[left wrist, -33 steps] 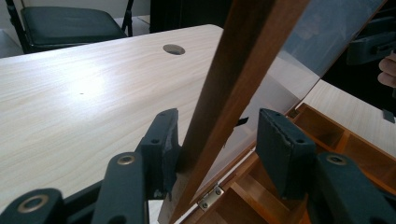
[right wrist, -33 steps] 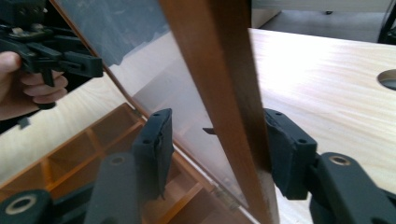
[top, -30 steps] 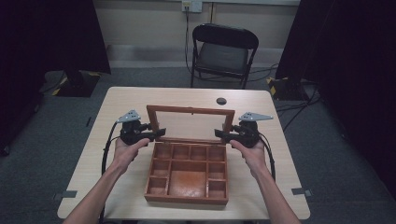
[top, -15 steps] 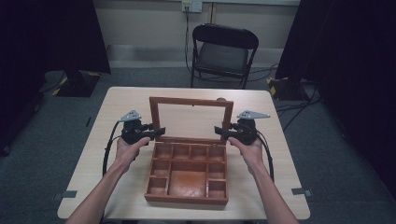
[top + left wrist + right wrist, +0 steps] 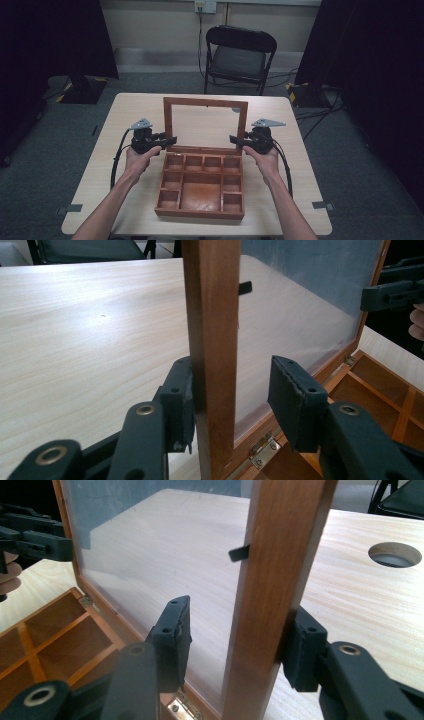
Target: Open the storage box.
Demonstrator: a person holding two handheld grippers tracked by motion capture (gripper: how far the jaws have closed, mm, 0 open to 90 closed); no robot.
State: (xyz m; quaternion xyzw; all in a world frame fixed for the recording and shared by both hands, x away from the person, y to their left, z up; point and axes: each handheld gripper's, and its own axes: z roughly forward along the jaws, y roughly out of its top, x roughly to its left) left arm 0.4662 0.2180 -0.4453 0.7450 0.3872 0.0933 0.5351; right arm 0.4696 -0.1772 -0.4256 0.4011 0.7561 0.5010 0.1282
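The wooden box (image 5: 201, 186) sits in the middle of the table (image 5: 125, 115), its glass-paned lid (image 5: 205, 125) upright at the far edge. The left gripper (image 5: 170, 141) straddles the lid's left frame rail — one pad touches the wood, the other stands off, so no grip. The right gripper (image 5: 234, 140) straddles the right rail, likewise unclamped.

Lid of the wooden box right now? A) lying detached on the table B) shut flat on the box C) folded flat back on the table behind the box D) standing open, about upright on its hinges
D: the lid stands about upright at the back edge of the wooden box, hinged at its base, compartments exposed.
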